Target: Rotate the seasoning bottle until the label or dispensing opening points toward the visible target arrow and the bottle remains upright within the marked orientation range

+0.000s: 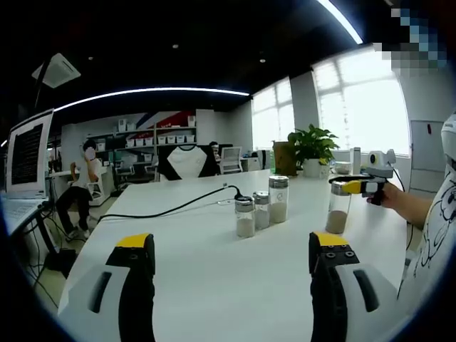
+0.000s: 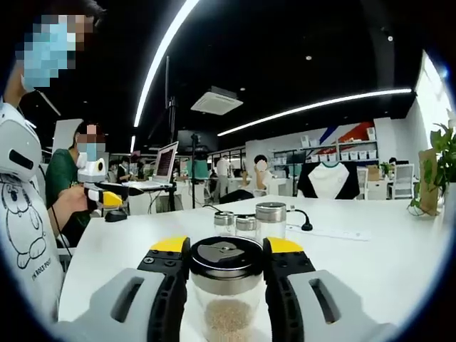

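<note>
Seasoning bottle [image 2: 227, 288] stands upright, clamped in right hand-held gripper [image 2: 227, 265]; left hand-held gripper [image 1: 231, 251] gapes empty.

- In the right gripper view, the seasoning bottle [image 2: 227, 288] is cut off by the bottom edge, so its base is not visible, and the closed jaws cover both its sides.
- No label or target arrow can be made out on it.
- In the left gripper view, the right gripper [image 1: 354, 187] covers the bottle's cap.
- The three jars [image 1: 261, 206] on the white table [image 1: 206, 271] are too small to read any markings.
- The laptop [image 1: 27, 160] is cut off at the left edge.
</note>
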`<move>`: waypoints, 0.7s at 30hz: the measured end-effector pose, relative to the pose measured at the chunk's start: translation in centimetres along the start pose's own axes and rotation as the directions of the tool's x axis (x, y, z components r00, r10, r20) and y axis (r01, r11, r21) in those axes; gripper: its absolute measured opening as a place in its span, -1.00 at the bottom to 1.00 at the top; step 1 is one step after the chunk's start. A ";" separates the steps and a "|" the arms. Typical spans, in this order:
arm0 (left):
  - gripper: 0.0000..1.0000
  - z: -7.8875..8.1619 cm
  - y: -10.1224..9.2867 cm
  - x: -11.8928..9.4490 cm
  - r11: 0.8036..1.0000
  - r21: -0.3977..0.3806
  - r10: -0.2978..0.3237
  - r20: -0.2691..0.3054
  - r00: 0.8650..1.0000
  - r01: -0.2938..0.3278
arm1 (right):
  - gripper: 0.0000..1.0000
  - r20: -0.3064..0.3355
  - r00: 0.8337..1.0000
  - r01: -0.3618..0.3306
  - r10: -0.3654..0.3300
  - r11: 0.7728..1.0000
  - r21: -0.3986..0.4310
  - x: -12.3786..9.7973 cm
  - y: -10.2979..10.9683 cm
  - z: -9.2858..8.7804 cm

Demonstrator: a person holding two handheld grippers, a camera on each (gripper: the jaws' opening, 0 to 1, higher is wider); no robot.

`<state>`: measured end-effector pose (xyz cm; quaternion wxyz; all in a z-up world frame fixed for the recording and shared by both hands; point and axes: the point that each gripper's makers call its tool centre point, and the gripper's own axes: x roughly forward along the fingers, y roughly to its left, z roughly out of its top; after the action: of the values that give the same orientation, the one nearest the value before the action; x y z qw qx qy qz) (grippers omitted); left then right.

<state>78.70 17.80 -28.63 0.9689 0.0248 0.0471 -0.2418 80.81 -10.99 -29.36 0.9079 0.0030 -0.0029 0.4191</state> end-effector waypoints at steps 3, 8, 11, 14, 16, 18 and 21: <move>0.88 0.1 0.1 0.3 1.000 -0.001 0.001 0.000 1.000 -0.001 | -0.21 -0.006 0.999 -0.036 0.036 0.999 -0.001 0.0 0.2 0.0; 0.86 0.2 -0.8 0.9 1.000 0.005 -0.029 0.005 1.000 0.029 | -0.21 0.026 0.986 -0.162 0.162 0.987 0.019 -0.2 0.3 -0.1; 0.86 0.0 -1.0 0.7 0.999 0.001 -0.037 0.003 0.999 0.037 | -0.21 0.024 0.976 -0.215 0.215 0.977 0.010 -0.4 0.1 -0.2; 0.86 -0.4 -0.6 0.4 1.000 0.002 -0.031 -0.013 0.999 0.031 | -0.21 0.019 0.963 -0.269 0.269 0.963 0.001 -0.5 0.5 -0.3; 0.86 -0.4 -0.4 0.2 1.000 -0.002 -0.027 -0.015 1.000 0.027 | -0.21 0.025 0.958 -0.286 0.286 0.958 0.003 -0.6 0.4 -0.4; 0.84 -0.2 -0.6 0.1 1.000 0.001 -0.022 -0.004 1.000 0.022 | -0.21 0.010 0.956 -0.294 0.294 0.956 -0.006 -0.7 0.6 -0.6; 0.84 -0.2 -1.5 0.3 0.999 0.010 -0.050 0.001 0.999 0.050 | -0.18 -0.073 0.956 -0.282 0.284 0.959 0.027 -0.6 0.6 -2.1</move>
<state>78.20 16.37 -28.88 0.9624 0.0285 0.0460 -0.2660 79.95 -11.09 -31.45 0.8380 -0.0058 0.0346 0.5445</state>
